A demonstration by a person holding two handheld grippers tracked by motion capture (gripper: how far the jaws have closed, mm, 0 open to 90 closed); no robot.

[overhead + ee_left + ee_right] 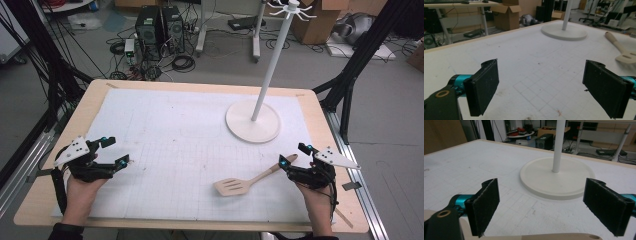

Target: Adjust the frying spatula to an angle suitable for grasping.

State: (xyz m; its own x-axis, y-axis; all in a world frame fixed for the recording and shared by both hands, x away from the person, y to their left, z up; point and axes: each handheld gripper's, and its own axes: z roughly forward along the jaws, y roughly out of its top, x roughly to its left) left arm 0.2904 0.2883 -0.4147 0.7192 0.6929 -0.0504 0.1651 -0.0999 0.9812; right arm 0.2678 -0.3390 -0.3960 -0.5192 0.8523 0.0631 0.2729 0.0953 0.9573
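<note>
A wooden slotted spatula [240, 182] lies on the white gridded mat [175, 135] at the front right, its handle pointing toward my right gripper [295, 155]. That gripper is open, and the handle end [536, 237] lies just below and between its jaws, untouched. A white stand with a round base [252, 121] and a tall pole [272, 60] rises behind the spatula; the base [557, 177] sits straight ahead in the right gripper view. My left gripper [116, 151] hovers open at the front left over bare mat. In the left gripper view the gripper [541, 87] holds nothing, with the spatula [621, 50] far off to the right.
The mat covers a wooden table [95, 92] whose edge frames it. Black frame legs [350, 75] stand at both sides. Computers [160, 30], cables and cardboard boxes [320, 20] sit on the floor beyond the far edge.
</note>
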